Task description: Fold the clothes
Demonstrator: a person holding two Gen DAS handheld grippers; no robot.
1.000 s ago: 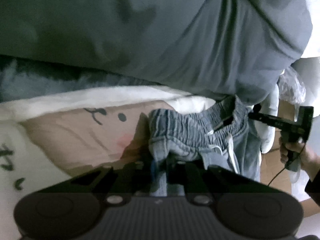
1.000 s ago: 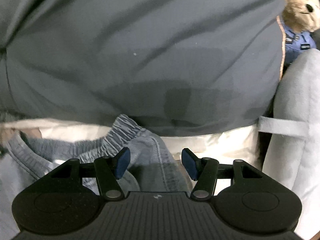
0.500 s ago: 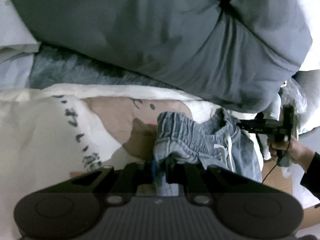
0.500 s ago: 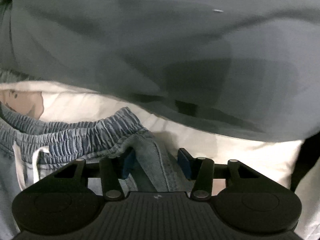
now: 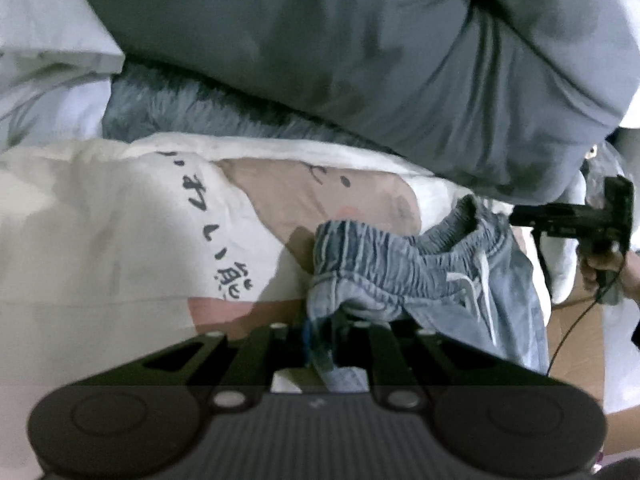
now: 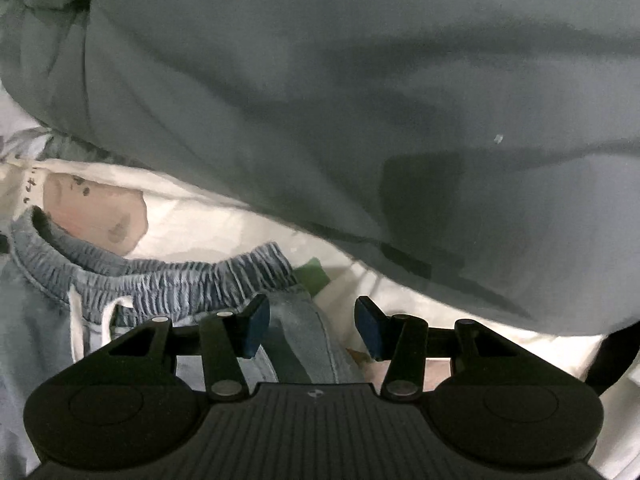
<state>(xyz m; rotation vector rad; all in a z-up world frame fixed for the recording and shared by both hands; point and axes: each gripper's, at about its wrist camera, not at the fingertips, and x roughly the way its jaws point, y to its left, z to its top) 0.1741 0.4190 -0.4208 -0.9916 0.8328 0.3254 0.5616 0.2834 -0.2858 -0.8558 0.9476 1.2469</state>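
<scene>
Grey duvet (image 5: 360, 60) bulging over a cream blanket (image 5: 100, 240) printed with a bear face (image 5: 320, 204) and dark lettering (image 5: 216, 232); shaggy grey throw (image 5: 180, 108) between them; cardboard box (image 5: 576, 340) at right.

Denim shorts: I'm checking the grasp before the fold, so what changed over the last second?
The right gripper moved along the waistband of the denim shorts toward its side end, staying open, denim between its fingers. The waistband now lies stretched out wider. The left gripper stayed shut on the other end. The grey duvet did not move.
</scene>
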